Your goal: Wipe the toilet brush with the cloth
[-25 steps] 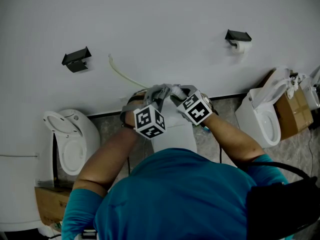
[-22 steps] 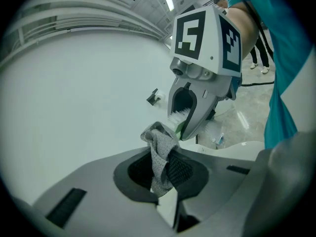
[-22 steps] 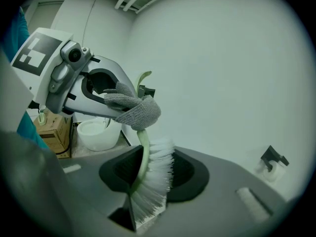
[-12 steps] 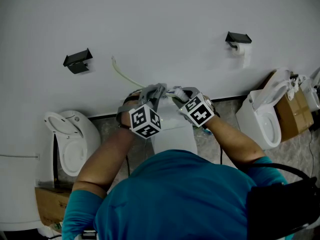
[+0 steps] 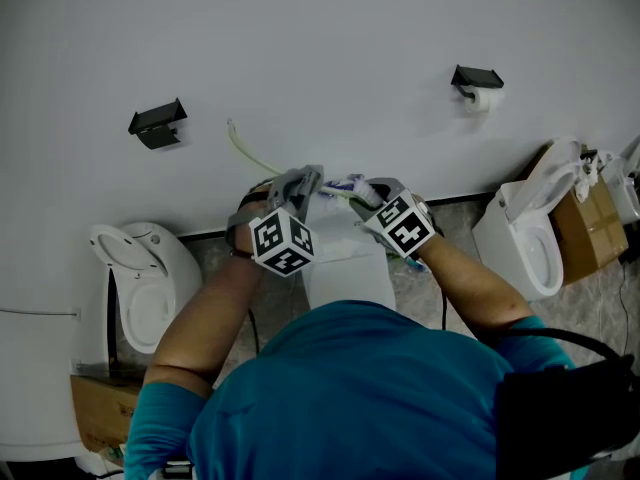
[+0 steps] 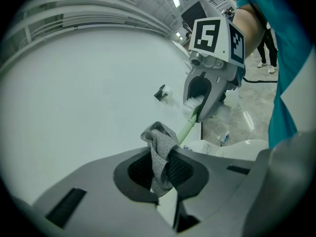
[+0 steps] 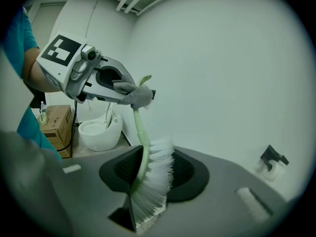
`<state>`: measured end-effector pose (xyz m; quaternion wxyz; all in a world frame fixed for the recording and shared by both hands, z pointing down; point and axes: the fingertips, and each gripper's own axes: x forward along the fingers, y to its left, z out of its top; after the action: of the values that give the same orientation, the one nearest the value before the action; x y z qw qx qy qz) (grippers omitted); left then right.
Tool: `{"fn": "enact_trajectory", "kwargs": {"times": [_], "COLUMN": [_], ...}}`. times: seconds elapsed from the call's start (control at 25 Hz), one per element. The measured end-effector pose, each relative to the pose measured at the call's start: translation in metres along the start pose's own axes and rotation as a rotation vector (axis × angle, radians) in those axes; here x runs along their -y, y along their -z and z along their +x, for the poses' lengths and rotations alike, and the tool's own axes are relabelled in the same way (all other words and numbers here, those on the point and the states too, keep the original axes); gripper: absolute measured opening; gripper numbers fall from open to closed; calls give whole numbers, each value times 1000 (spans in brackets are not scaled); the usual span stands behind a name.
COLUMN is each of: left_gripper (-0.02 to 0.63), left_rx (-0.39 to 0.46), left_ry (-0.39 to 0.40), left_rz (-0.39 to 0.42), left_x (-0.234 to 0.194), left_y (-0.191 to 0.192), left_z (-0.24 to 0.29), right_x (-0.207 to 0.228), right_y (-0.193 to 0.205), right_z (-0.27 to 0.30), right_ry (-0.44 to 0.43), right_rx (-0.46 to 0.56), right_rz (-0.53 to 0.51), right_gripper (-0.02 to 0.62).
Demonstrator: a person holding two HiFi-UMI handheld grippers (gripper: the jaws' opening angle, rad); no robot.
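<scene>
My right tongs [image 7: 140, 184] were closed on the head of the toilet brush [image 7: 154, 174]. The pads squeezed the neck and inner bristles while the rest of the white bristles fanned out past them. My left tongs [image 6: 160, 174] were pinched tight on a bunched grey mesh cloth [image 6: 159, 141], which pressed against the brush's pale green handle [image 7: 140, 125] near its far end. Whether the cloth wrapped round the handle or only lay against it, I could not tell.

Both tools were held in the air above the white toilet [image 5: 346, 268], with the brush spanning the gap between them. The bare wall [image 5: 330, 58] stood behind that toilet, and a paper-roll holder [image 5: 476, 76] was fixed up and to its right.

The brush looked light, and its thin handle bowed along its length, so I judged it would flex under a hard wipe. Bristles are springy and give poor purchase, so the stiff neck where handle meets head seemed the surest place to hold. The smooth plastic handle was likely slippery, which suits a sliding cloth. The cloth was limp and light, and best held as it was, gathered in a wad. A snag on the bristles could still tug it out.
</scene>
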<state>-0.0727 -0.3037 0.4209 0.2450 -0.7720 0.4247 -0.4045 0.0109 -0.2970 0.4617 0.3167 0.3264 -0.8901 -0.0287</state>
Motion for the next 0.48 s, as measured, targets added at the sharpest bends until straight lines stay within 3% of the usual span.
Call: {"fn": "enact_trajectory", "kwargs": {"times": [0.48], "left_gripper": [38], "left_rx": [-31], "left_ry": [-42], "left_rz": [-17], "left_x": [-20], "left_y": [15], "left_z": [-6], "right_x": [1], "right_y": [1], "right_z": [-9], "right_ry": [-5], "right_rx": [30], "right_rz": [-26], "right_gripper": [137]}}
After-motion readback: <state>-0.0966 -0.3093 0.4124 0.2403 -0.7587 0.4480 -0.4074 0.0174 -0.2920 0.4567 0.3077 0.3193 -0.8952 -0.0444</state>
